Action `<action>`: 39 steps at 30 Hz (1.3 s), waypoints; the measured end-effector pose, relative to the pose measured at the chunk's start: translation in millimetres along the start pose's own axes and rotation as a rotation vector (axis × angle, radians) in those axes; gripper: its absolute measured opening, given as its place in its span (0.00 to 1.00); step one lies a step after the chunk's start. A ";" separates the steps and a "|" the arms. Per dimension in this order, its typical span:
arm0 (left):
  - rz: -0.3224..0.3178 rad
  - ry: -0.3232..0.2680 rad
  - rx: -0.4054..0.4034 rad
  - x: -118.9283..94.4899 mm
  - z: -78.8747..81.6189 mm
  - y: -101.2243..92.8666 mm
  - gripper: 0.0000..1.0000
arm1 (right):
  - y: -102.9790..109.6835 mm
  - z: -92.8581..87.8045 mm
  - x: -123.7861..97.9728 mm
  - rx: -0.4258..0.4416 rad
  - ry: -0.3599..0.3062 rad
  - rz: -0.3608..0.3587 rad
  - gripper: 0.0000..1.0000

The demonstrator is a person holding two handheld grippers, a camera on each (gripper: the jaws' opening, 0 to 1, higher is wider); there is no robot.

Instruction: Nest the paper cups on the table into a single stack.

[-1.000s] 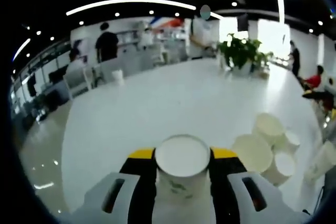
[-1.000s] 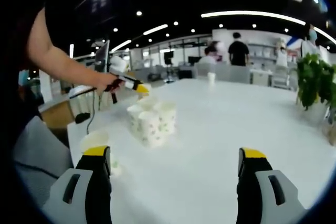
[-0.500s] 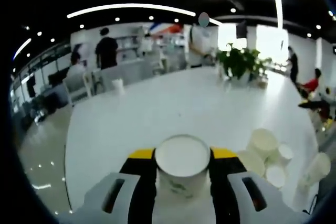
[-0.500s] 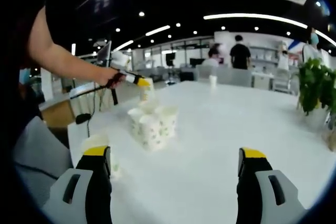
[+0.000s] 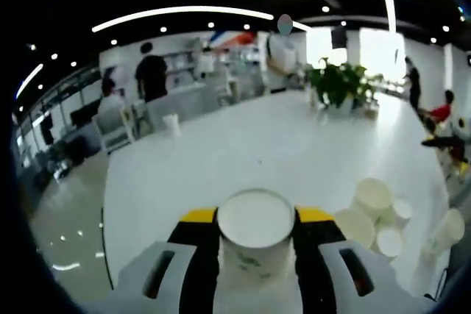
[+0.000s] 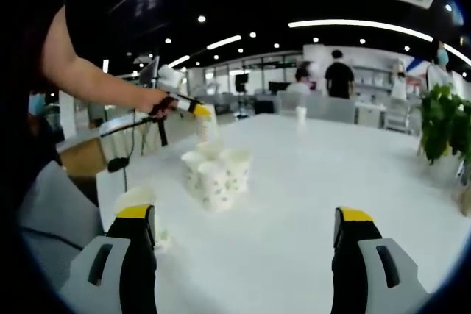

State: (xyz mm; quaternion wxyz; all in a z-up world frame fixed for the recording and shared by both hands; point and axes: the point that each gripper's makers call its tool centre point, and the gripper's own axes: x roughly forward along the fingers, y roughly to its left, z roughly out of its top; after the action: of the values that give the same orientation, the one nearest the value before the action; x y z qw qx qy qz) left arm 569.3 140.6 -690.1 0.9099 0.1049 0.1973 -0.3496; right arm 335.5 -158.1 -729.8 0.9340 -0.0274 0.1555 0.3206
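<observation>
Left tool (image 5: 256,220) is clamped on a white paper cup with a green print (image 5: 255,234), upright between the yellow-tipped jaws, lifted above the white round surface (image 5: 243,145). In the right gripper view that cup (image 6: 207,123) hangs just above the cluster of white printed paper cups (image 6: 215,172) standing on the surface. Right tool (image 6: 246,227) has its jaws wide apart, nothing between them. A leafy green potted plant (image 5: 337,83) sits at the surface's far edge.
</observation>
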 end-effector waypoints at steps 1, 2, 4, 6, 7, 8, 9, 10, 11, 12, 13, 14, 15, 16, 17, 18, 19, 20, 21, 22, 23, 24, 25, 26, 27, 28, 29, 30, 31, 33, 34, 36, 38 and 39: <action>0.000 0.000 0.000 -0.3 1.0 0.4 0.37 | 0.0 0.3 0.1 0.000 0.000 0.000 1.00; -0.001 -0.002 -0.001 -0.9 2.7 0.4 0.37 | -0.7 0.7 0.7 -0.002 0.001 0.000 1.00; -0.004 -0.008 -0.006 -1.7 7.2 0.3 0.37 | -1.6 1.7 1.9 -0.004 0.001 0.000 1.00; -0.015 -0.011 -0.014 -2.2 10.8 -1.9 0.37 | -1.5 2.4 2.9 -0.003 -0.001 0.001 1.00; -0.015 -0.010 -0.013 -2.0 11.3 -1.9 0.37 | -1.3 2.7 3.2 -0.004 -0.001 0.001 1.00; -0.013 -0.008 -0.011 -2.2 12.9 -2.1 0.37 | -1.1 3.2 3.7 -0.004 -0.002 0.002 1.00; -0.015 -0.013 -0.015 -2.5 14.8 -2.7 0.37 | -0.8 3.8 4.1 -0.004 -0.002 0.003 1.00; -0.022 -0.023 -0.019 -3.0 18.6 -4.7 0.37 | -0.7 4.3 4.5 -0.004 -0.003 0.003 1.00; -0.023 -0.025 -0.019 -3.1 20.5 -5.1 0.37 | -0.9 4.8 4.7 -0.005 -0.005 0.003 1.00; -0.026 -0.027 -0.020 -3.4 23.3 -6.4 0.37 | -0.9 5.2 4.7 -0.005 -0.007 0.003 1.00; -0.029 -0.028 -0.020 -3.3 25.0 -7.8 0.37 | -1.1 5.8 4.6 -0.004 -0.009 0.003 1.00; -0.032 -0.030 -0.017 -3.5 26.9 -9.2 0.37 | -1.1 6.0 4.1 -0.003 -0.009 0.002 1.00; -0.037 -0.031 -0.010 -3.7 29.0 -11.6 0.37 | -1.1 6.2 3.8 -0.005 -0.009 0.002 1.00; -0.042 -0.034 -0.007 -4.3 31.5 -13.8 0.36 | -1.2 5.8 3.5 -0.005 -0.009 0.003 1.00; -0.046 -0.037 -0.009 -4.5 33.0 -15.1 0.36 | -1.5 5.9 3.3 -0.007 -0.009 0.003 1.00; -0.049 -0.039 -0.007 -5.0 34.9 -17.1 0.36 | -1.2 6.2 2.9 -0.005 -0.011 0.003 1.00; -0.050 -0.040 -0.005 -5.2 35.5 -17.7 0.37 | -1.2 6.6 2.7 -0.006 -0.012 0.003 1.00; -0.055 -0.043 -0.004 -5.9 37.2 -20.3 0.37 | -0.6 6.7 2.7 -0.007 -0.011 0.003 1.00; -0.058 -0.044 -0.002 -6.4 37.9 -22.4 0.36 | -0.4 6.9 2.6 -0.008 -0.011 0.003 1.00; -0.061 -0.045 0.001 -6.8 38.6 -24.6 0.36 | -0.1 6.7 2.3 -0.008 -0.013 0.005 1.00; -0.066 -0.045 0.006 -7.5 39.3 -27.9 0.36 | -0.1 7.0 2.2 -0.007 -0.015 0.005 1.00; -0.069 -0.044 0.008 -8.0 39.3 -30.1 0.36 | 0.3 7.3 1.9 -0.009 -0.015 0.006 1.00; -0.072 -0.045 0.012 -9.2 39.3 -33.3 0.36 | 0.5 7.5 1.8 -0.009 -0.015 0.007 1.00; -0.074 -0.044 0.015 -9.9 39.3 -35.2 0.36 | 0.8 7.0 1.0 -0.010 -0.017 0.008 1.00; -0.074 -0.044 0.018 -11.4 38.3 -38.0 0.36 | 1.0 7.2 0.8 -0.010 -0.018 0.009 1.00; -0.074 -0.044 0.019 -12.3 37.8 -39.4 0.36 | 1.2 7.6 0.3 -0.011 -0.019 0.009 1.00; -0.076 -0.045 0.018 -14.0 36.9 -41.9 0.36 | 1.3 7.7 0.1 -0.011 -0.019 0.009 1.00; -0.077 -0.045 0.017 -15.0 36.5 -43.4 0.36 | 1.6 8.0 0.0 -0.011 -0.020 0.010 1.00; -0.076 -0.048 0.019 -16.9 36.1 -45.4 0.36 | 1.9 8.4 -0.1 -0.011 -0.022 0.011 1.00; -0.079 -0.049 0.016 -19.3 36.2 -48.0 0.36 | 2.8 9.1 0.0 -0.012 -0.024 0.013 1.00; -0.081 -0.050 0.014 -20.5 36.5 -49.7 0.36 | 3.3 9.1 0.0 -0.011 -0.025 0.014 1.00; -0.084 -0.051 0.013 -24.0 37.4 -53.7 0.36 | 3.7 9.5 0.0 -0.013 -0.028 0.014 1.00; -0.090 -0.053 0.013 -26.8 38.6 -58.1 0.36 | 4.2 10.0 0.0 -0.012 -0.030 0.015 1.00; -0.091 -0.053 0.016 -27.6 38.9 -59.4 0.36 | 4.5 10.3 0.1 -0.013 -0.031 0.016 1.00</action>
State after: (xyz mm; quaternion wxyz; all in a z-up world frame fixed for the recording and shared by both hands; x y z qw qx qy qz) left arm 521.5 100.7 -646.2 0.8970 0.0939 0.1749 -0.3950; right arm 335.6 -153.0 -719.8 0.9334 -0.0273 0.1392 0.3295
